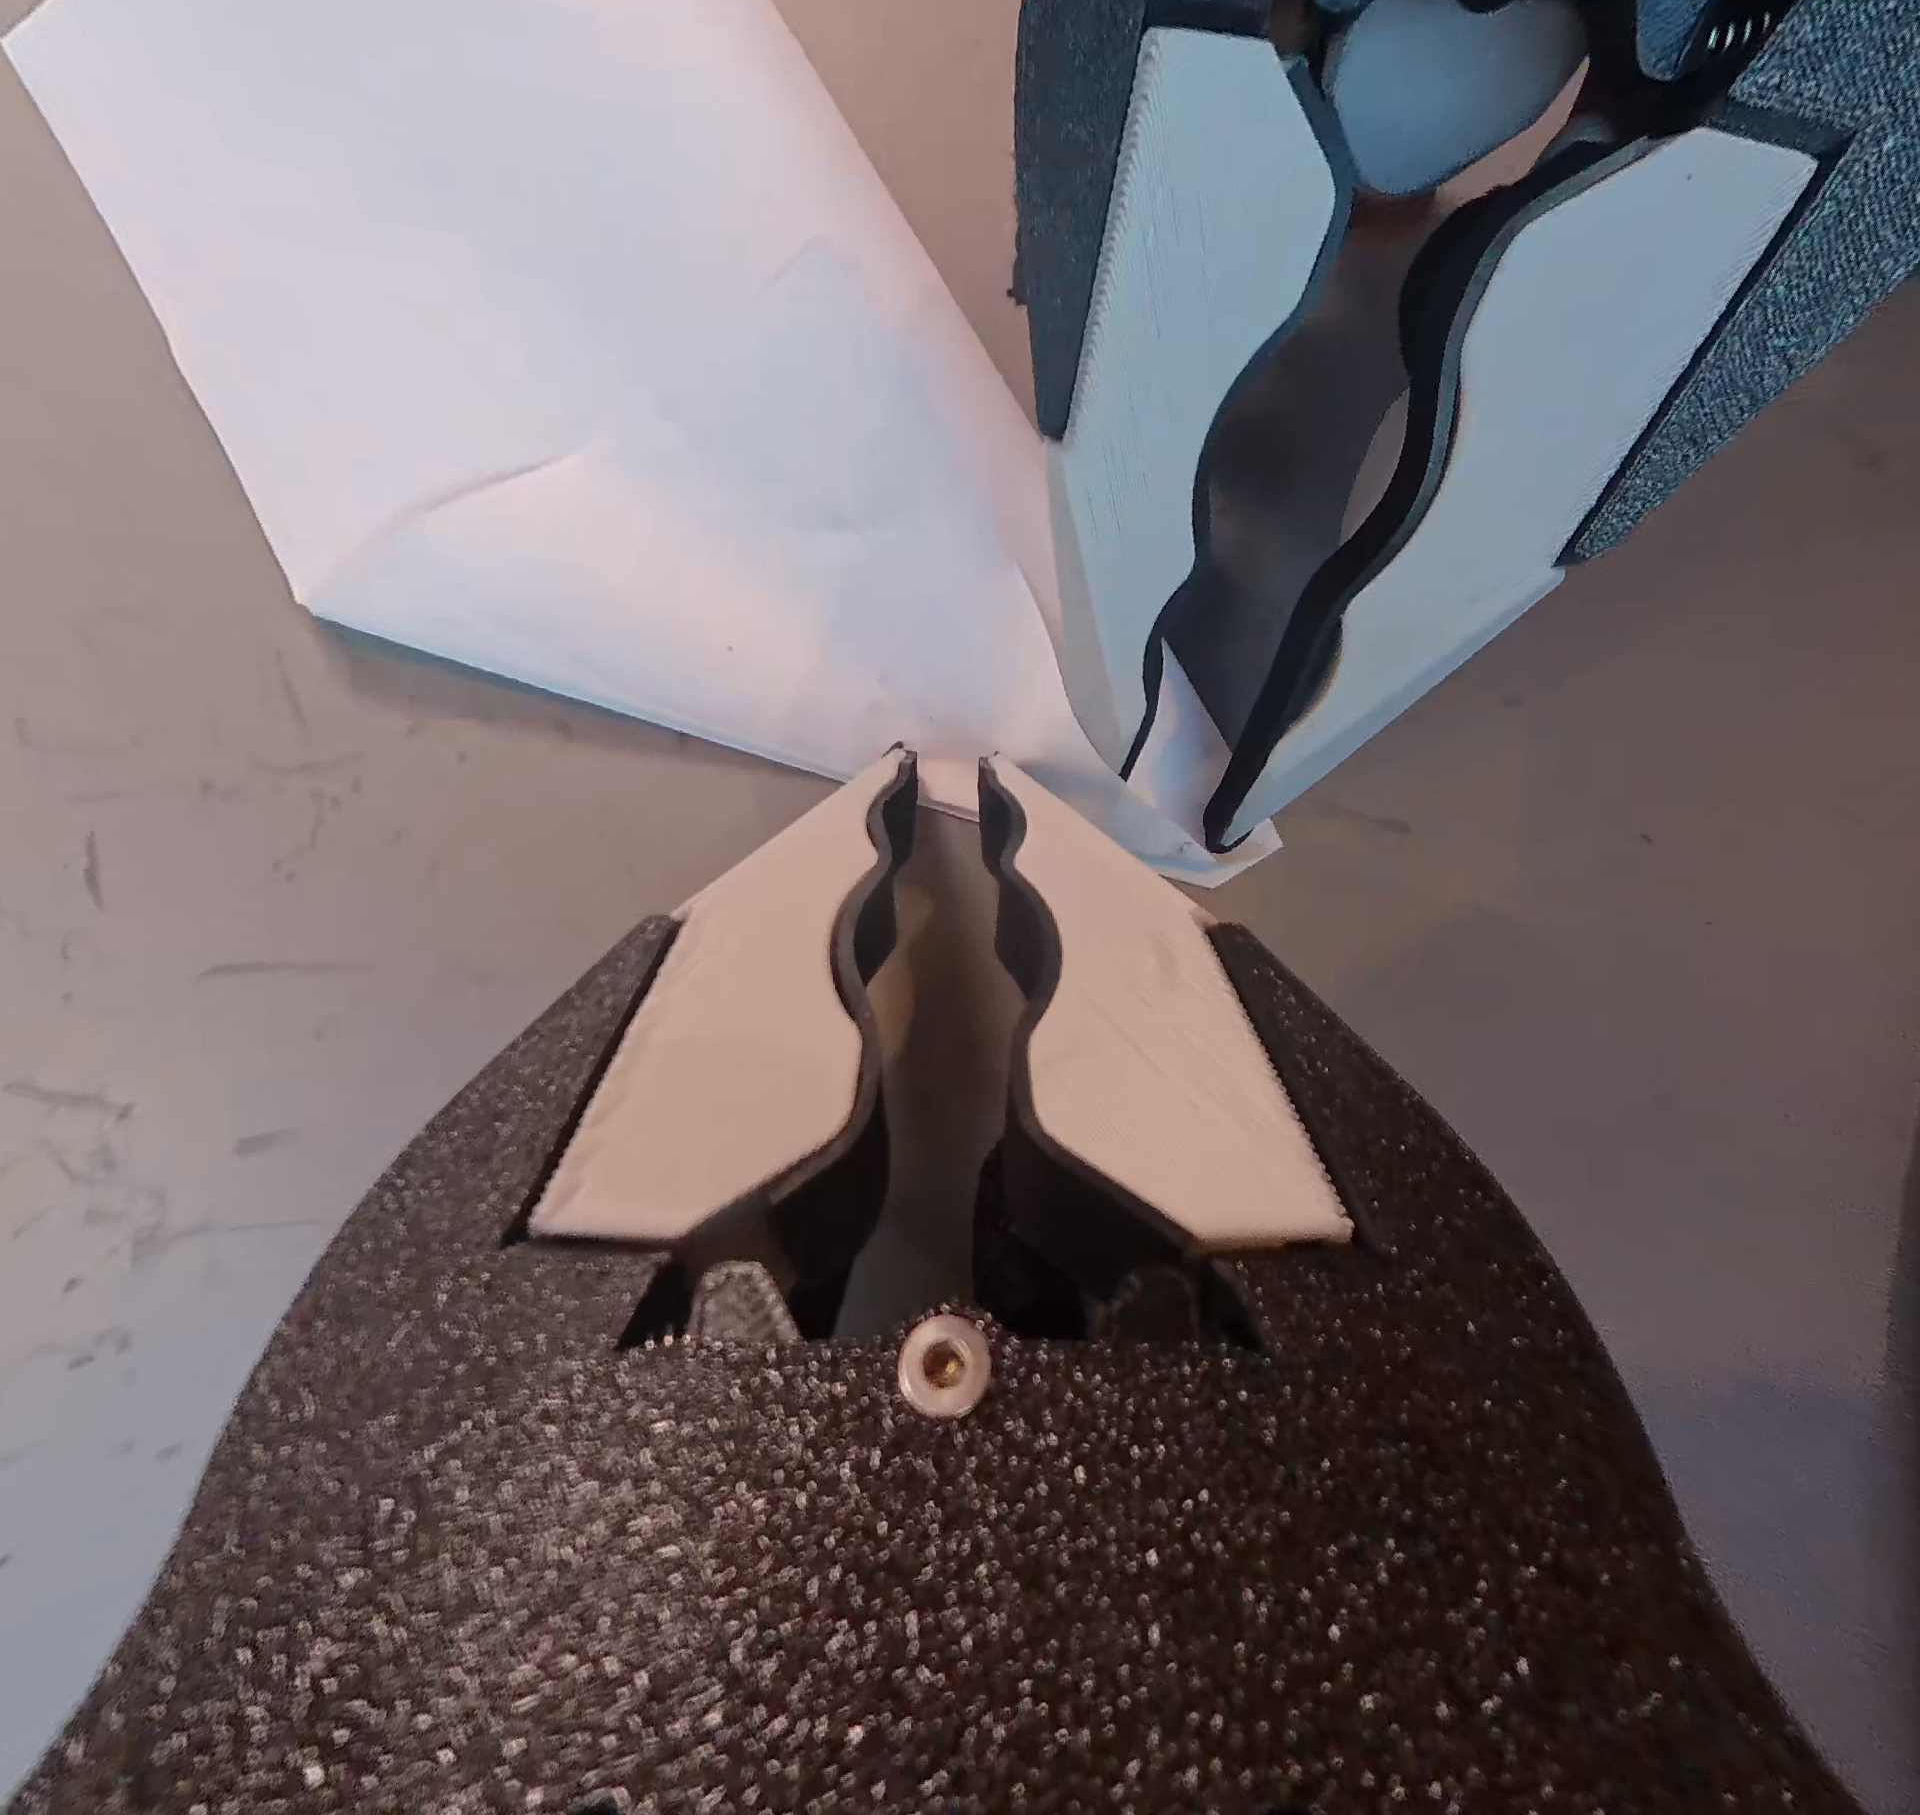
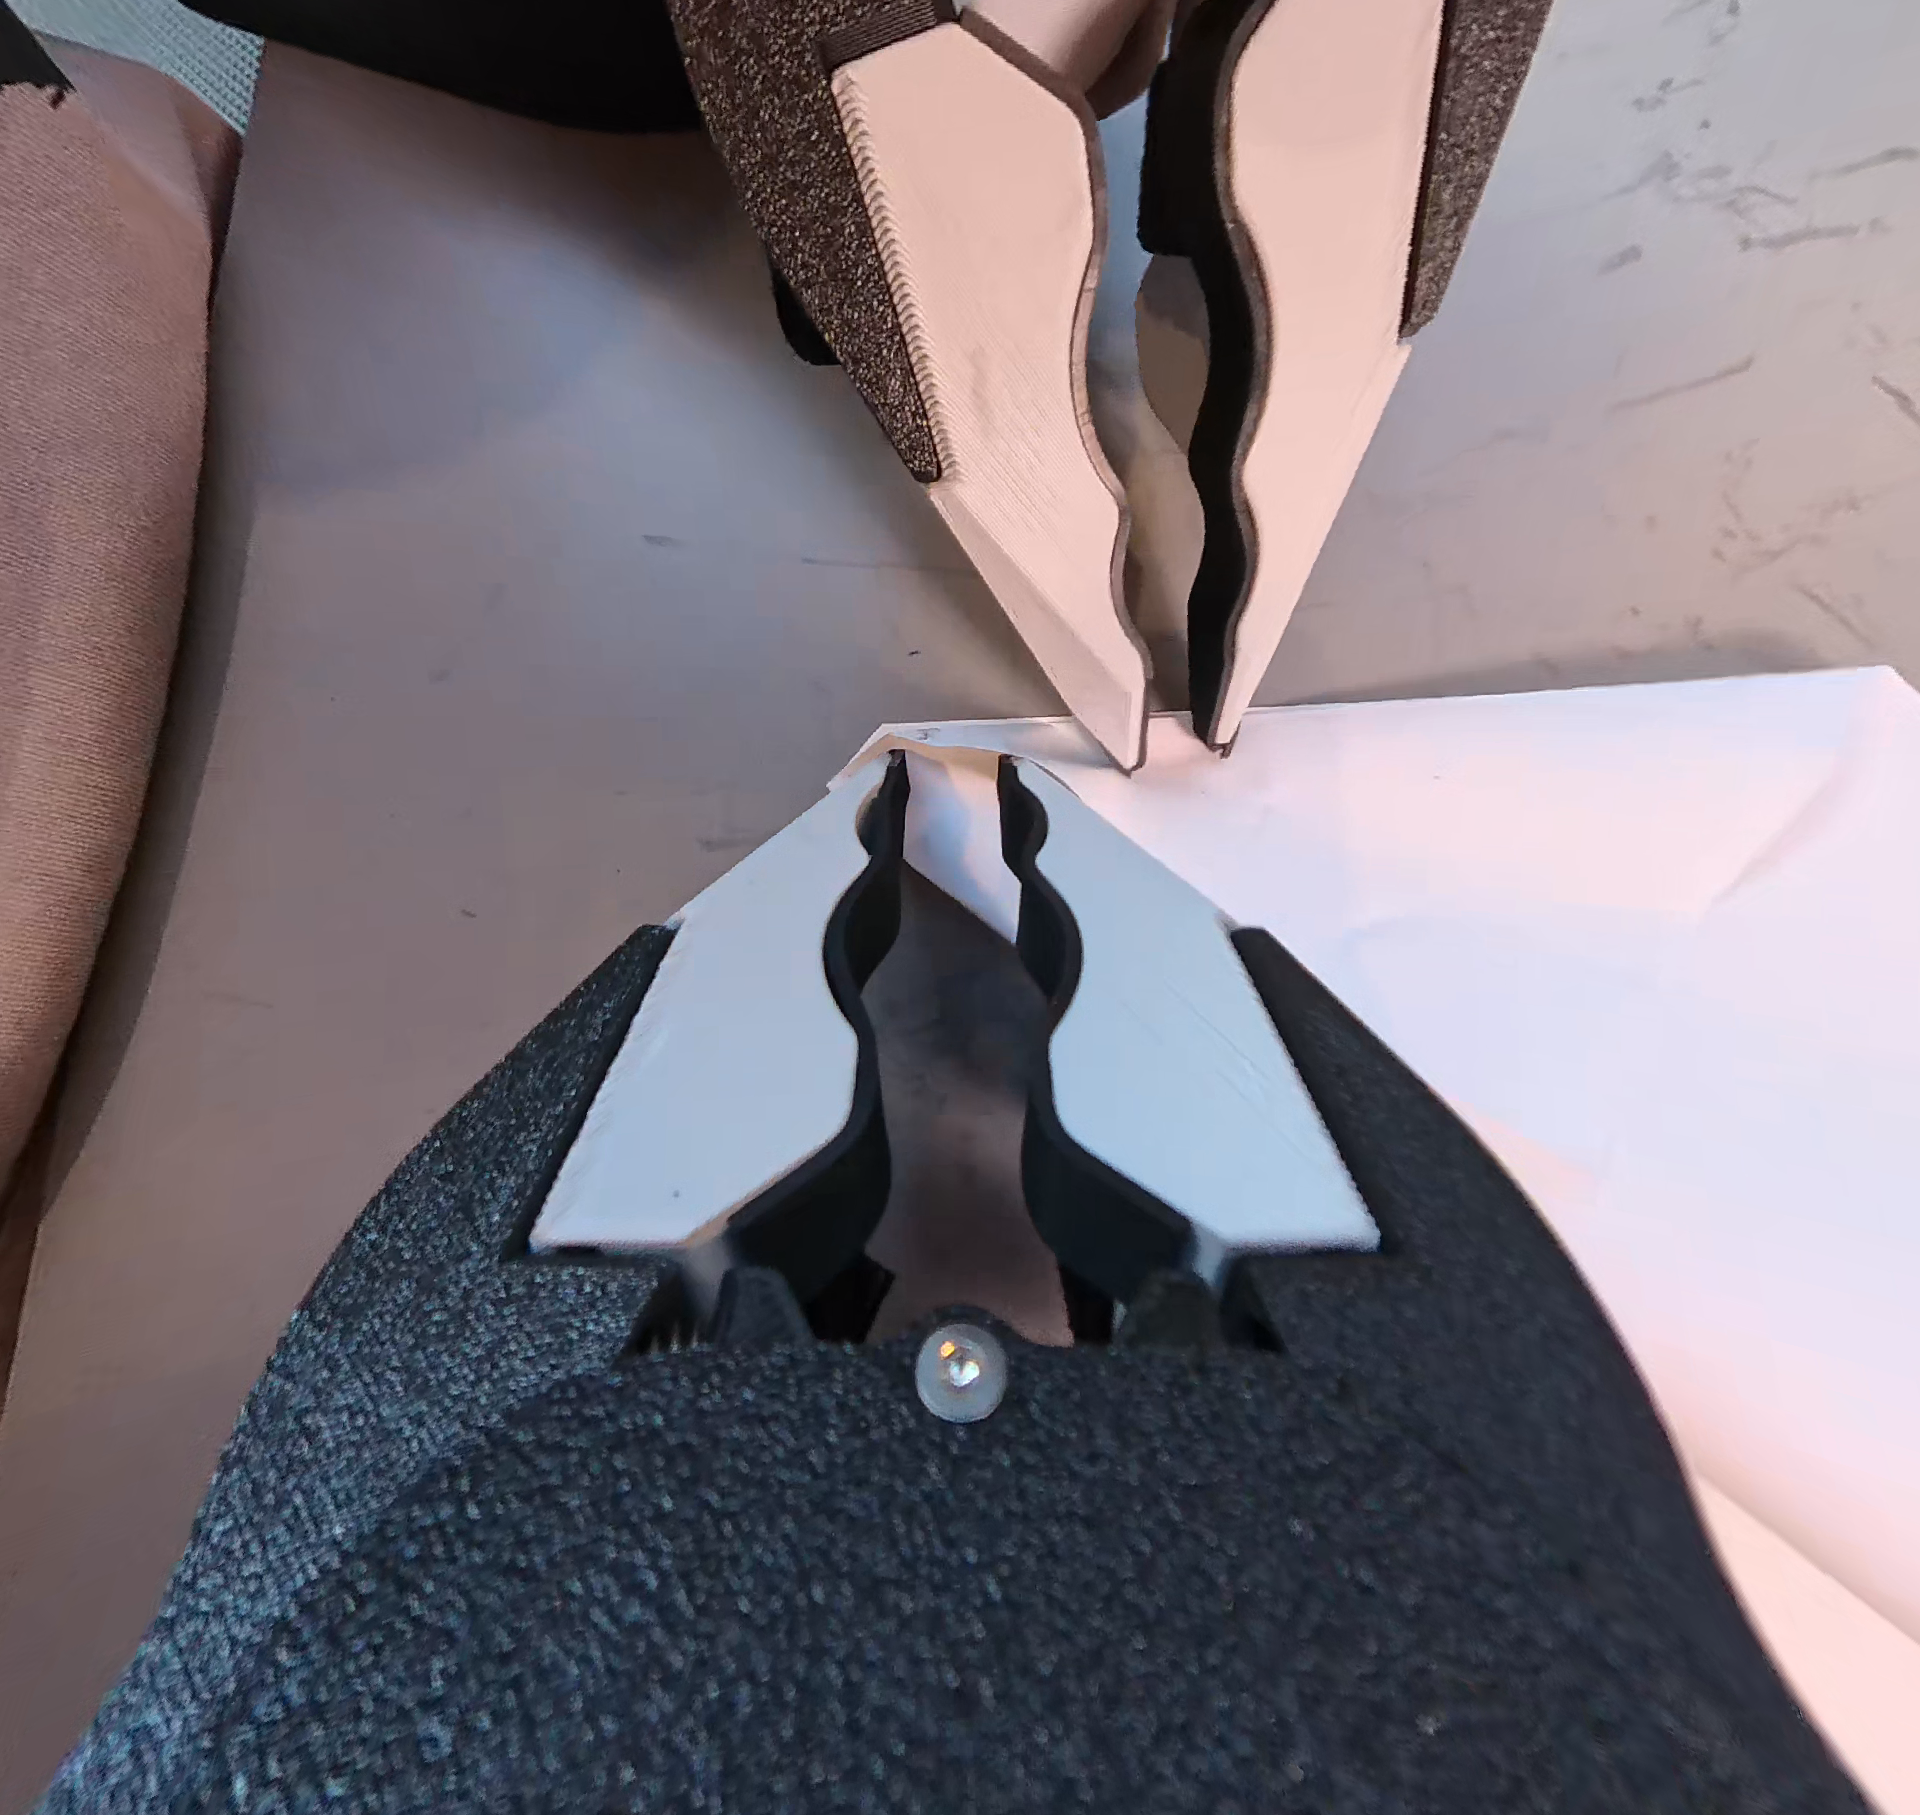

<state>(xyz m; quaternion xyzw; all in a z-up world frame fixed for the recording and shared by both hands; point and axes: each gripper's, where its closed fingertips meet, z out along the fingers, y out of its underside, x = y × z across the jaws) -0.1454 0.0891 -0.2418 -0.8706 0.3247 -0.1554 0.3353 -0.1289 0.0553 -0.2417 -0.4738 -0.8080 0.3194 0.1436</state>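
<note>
Scuffed grey table [image 1: 260, 986]; both grippers, left gripper [image 1: 948, 778] and right gripper [image 2: 951, 773], slightly parted at one corner of thin, floppy white paper [image 1: 499, 331] (easily creased).

The bench [image 1: 312, 986] fills nearly all of both views: a smooth, matte grey-beige top, marked all over with dark scuffs and fine scratches, thickest toward its far right part in the right wrist view. Light falls soft and warm, throwing blurred grey shadows on the surface. No wall, floor or window shows.
</note>
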